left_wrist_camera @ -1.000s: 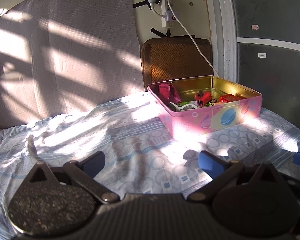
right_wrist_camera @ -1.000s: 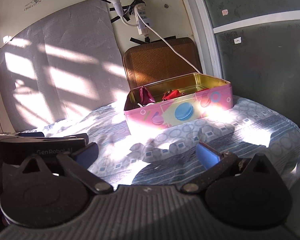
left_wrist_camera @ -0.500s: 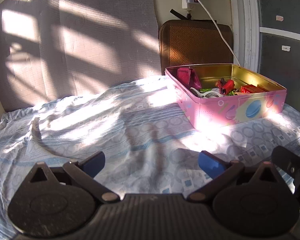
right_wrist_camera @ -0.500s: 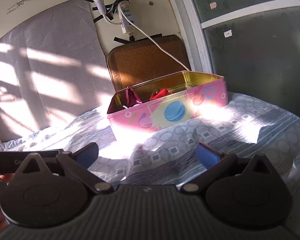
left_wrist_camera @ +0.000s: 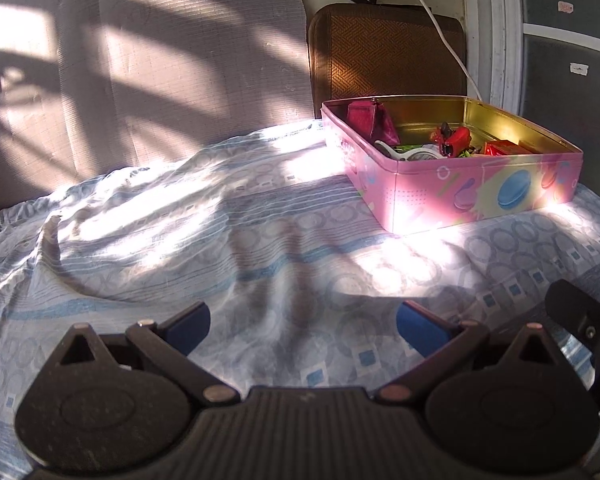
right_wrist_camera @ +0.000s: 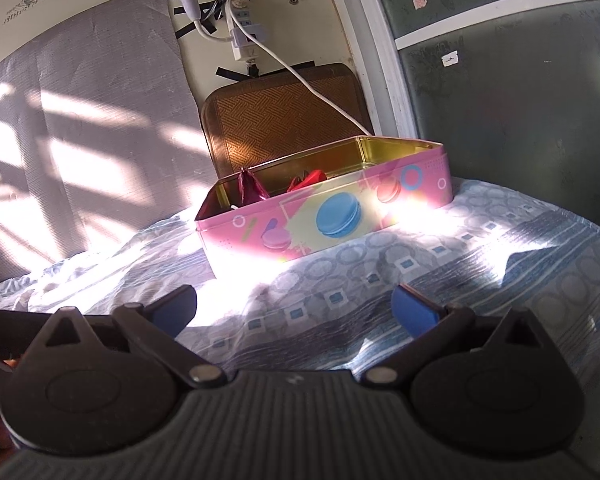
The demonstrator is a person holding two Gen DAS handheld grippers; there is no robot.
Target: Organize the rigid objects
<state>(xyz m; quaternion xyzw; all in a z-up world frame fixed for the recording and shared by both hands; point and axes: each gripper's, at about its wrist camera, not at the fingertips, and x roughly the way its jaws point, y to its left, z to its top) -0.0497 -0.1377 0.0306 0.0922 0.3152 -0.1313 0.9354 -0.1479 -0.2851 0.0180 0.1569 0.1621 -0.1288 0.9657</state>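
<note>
While both spread wide, left tongs (left_wrist_camera: 302, 326) and right tongs (right_wrist_camera: 294, 306) hover level.

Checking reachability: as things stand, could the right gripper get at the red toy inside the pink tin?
Probably yes: the pink tin has no lid, the right gripper is open and empty, and only bare sheet lies between.
</note>
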